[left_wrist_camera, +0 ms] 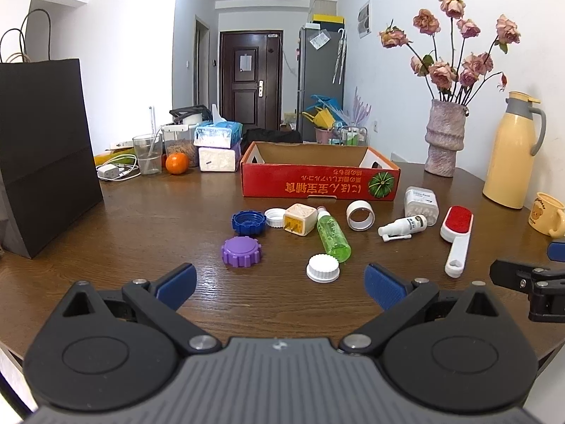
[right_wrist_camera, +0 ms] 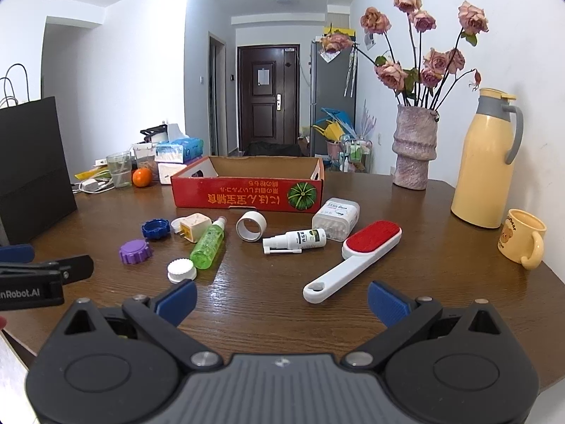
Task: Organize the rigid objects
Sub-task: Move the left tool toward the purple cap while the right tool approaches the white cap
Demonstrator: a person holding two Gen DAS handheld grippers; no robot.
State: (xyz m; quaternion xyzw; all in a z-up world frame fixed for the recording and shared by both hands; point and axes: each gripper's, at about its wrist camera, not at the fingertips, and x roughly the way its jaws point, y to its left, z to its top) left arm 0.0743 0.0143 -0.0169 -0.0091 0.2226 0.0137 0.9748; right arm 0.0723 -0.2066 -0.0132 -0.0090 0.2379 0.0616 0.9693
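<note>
- Left wrist view: the left gripper [left_wrist_camera: 280,284] hangs low over the wooden table [left_wrist_camera: 141,233] with its jaws spread wide and nothing between them; the white cap [left_wrist_camera: 322,268] lies just ahead, slightly right of the gap.
- Right wrist view: the right gripper [right_wrist_camera: 281,298] is likewise wide apart and empty, with the lint brush [right_wrist_camera: 353,259] lying diagonally just beyond it, handle end nearest.
- Loose items sit in a band in front of the red cardboard box [left_wrist_camera: 319,180]: purple cap [left_wrist_camera: 241,251], blue cap [left_wrist_camera: 248,223], plug adapter [left_wrist_camera: 300,219], green bottle [left_wrist_camera: 332,236], tape roll [left_wrist_camera: 360,215], white spray bottle [left_wrist_camera: 402,228] and a clear tub [left_wrist_camera: 421,200]. The box looks empty (its floor is partly hidden), so sorting seems barely begun.
- Advice for the pick: centre the nearest piece between the pads before closing; take the brush across its narrow handle, not the wide red head.
- Lift clear of the box's front wall before lowering in, and avoid nudging the bottle, which could roll.
</note>
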